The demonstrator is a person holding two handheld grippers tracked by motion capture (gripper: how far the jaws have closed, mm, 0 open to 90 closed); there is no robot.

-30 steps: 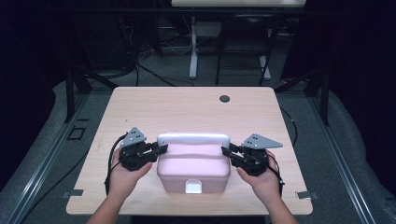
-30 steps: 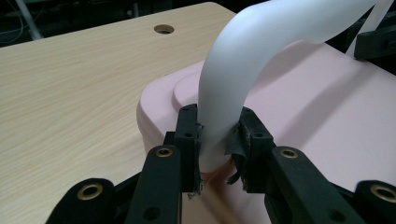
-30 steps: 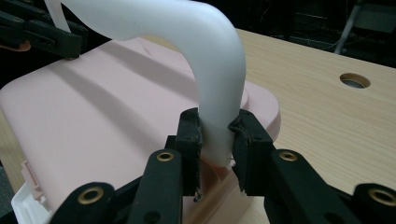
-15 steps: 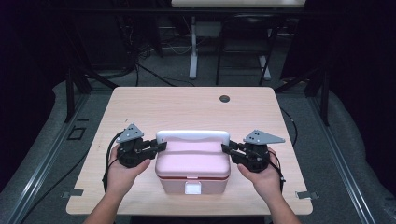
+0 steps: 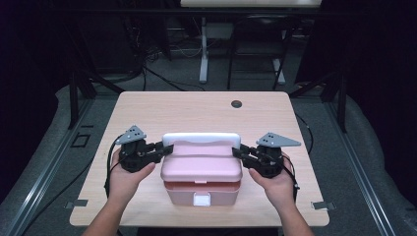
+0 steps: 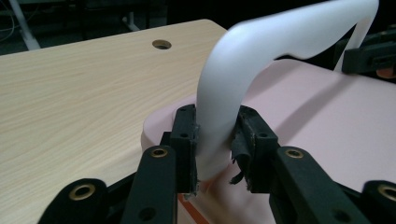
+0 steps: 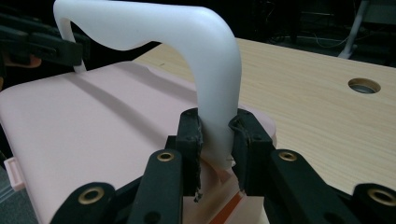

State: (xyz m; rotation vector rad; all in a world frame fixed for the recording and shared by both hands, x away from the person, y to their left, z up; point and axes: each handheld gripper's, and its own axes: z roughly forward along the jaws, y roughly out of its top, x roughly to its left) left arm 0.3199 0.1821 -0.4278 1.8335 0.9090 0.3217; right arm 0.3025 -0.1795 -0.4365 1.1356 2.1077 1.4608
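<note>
We have the white handle (image 5: 201, 138) pinched at both ends, left gripper (image 6: 215, 140) easing open, right gripper (image 7: 215, 140) clamped; next we swing it over the pink box (image 5: 201, 169).

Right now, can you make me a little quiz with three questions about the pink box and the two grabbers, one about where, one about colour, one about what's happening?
1. Where does the pink box stand on the table?
A. near the person's edge
B. beside the round hole
C. on the floor

2. What colour is the box's handle?
A. black
B. white
C. orange

3. What is the right gripper doing?
A. lying on the table
B. hanging open above the lid
C. clamping one end of the handle

Answers:
1. A: in the high view the box sits at the near edge, between the two hands, far from the hole.
2. B: both gripper views show a white arch over the pink lid.
3. C: in the right gripper view its black jaws press on the handle's leg from both sides; the left gripper has the other end between its jaws.
</note>
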